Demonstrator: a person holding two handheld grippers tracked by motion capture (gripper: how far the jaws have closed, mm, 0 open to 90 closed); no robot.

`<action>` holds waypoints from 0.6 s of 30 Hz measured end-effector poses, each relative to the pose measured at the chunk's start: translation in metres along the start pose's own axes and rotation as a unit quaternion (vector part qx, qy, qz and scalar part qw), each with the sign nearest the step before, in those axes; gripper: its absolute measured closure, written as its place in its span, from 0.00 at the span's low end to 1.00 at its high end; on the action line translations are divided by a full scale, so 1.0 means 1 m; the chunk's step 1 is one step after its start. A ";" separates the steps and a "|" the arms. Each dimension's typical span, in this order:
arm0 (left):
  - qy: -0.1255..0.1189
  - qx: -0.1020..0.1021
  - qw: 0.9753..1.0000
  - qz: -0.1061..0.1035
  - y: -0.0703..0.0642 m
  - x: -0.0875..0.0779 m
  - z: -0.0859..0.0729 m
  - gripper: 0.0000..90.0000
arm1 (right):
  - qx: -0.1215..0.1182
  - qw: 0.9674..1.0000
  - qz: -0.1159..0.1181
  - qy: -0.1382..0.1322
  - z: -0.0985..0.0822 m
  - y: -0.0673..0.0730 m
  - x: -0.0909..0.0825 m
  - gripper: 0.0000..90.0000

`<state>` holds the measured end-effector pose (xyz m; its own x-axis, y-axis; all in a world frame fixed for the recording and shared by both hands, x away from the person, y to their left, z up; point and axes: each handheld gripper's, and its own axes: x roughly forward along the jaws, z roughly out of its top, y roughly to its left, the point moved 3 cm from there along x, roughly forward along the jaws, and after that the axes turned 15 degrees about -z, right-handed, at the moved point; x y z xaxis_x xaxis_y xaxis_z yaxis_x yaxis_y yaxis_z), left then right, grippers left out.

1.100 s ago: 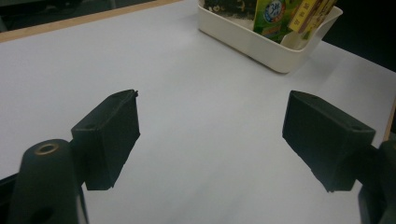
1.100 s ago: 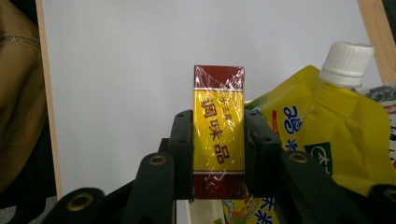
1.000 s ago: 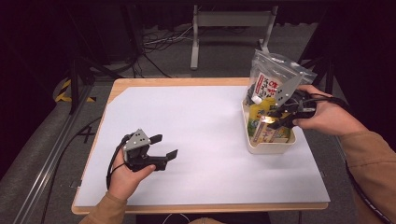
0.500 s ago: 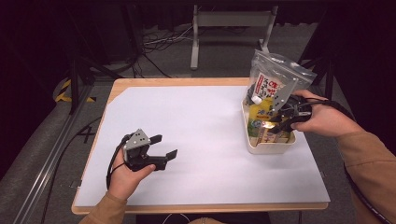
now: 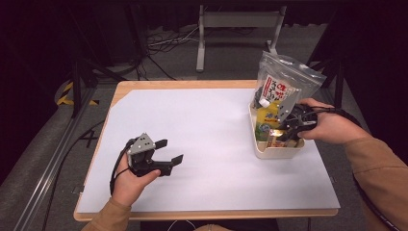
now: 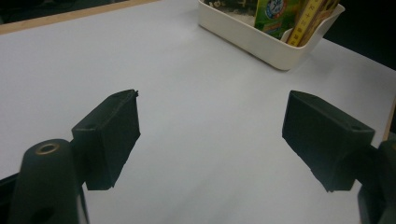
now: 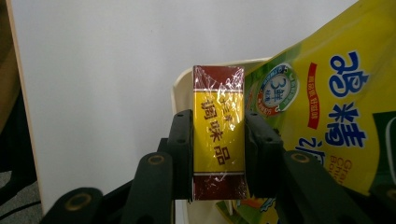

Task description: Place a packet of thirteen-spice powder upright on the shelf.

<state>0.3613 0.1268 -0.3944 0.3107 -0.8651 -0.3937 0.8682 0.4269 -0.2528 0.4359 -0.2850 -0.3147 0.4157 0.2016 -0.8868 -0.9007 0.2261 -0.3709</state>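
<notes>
One box, yellow and maroon, sits clamped in my right gripper over the cream bin, just beside the yellow pouch; release remains, my left gripper gaping idle

Yellow-and-maroon box between black tongs, yellow-green pouch, cream bin, white table

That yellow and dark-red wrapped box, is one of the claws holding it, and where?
Yes. The right gripper clamps the yellow and dark-red plastic-wrapped box by its two long side edges, around mid-length, at the cream plastic bin. The left gripper holds nothing.
</notes>
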 end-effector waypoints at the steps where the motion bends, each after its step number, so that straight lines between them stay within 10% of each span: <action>1: 0.000 0.000 1.000 0.000 0.000 0.000 0.000 0.22 | -0.002 1.000 -0.001 0.000 0.000 0.000 0.001 0.75; 18: 0.000 -0.004 1.000 -0.003 -0.001 0.001 0.000 0.22 | -0.007 1.000 -0.015 0.003 -0.006 0.001 0.003 0.69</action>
<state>0.3609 0.1257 -0.3945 0.3057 -0.8679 -0.3915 0.8669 0.4238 -0.2624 0.4358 -0.2900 -0.3198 0.4428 0.1896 -0.8763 -0.8891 0.2187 -0.4020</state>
